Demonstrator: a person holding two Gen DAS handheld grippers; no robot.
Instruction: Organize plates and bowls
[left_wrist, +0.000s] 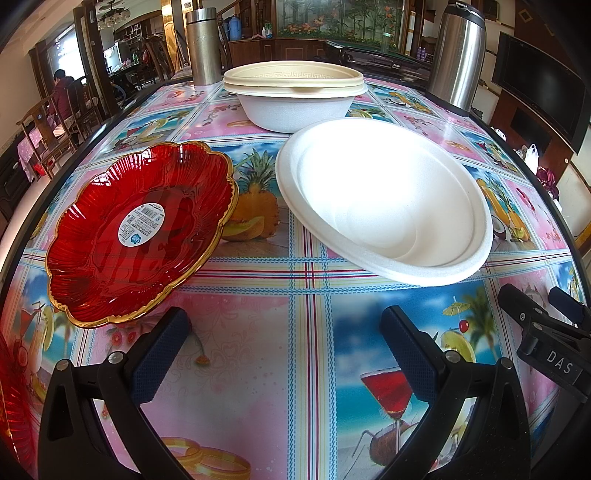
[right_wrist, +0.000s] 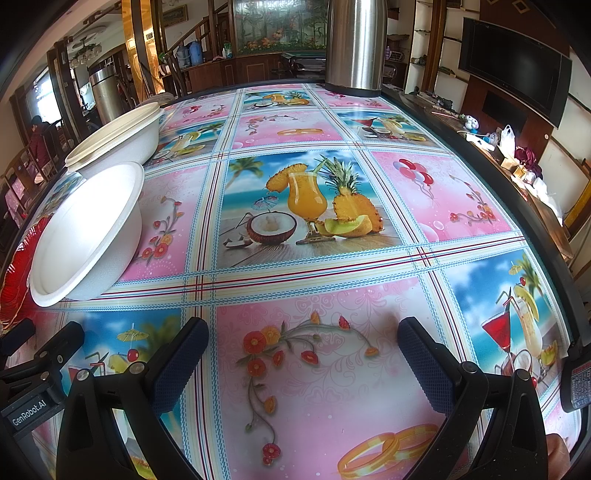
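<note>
Left claw (left_wrist: 284, 354): fingers spread, empty, above table (left_wrist: 258, 302). Ahead: red plate (left_wrist: 140, 232) at left, white bowl (left_wrist: 384, 199) at right, stacked bowls (left_wrist: 295, 96) behind. Right claw (right_wrist: 303, 362): fingers spread, empty. White bowl (right_wrist: 88, 232) sits far left.

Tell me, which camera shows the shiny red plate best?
The left wrist view. There the whole red plate shows, tilted, with gold rim and a round sticker in its middle. The right wrist view catches only a red sliver at the left edge, behind the white bowl.
</note>
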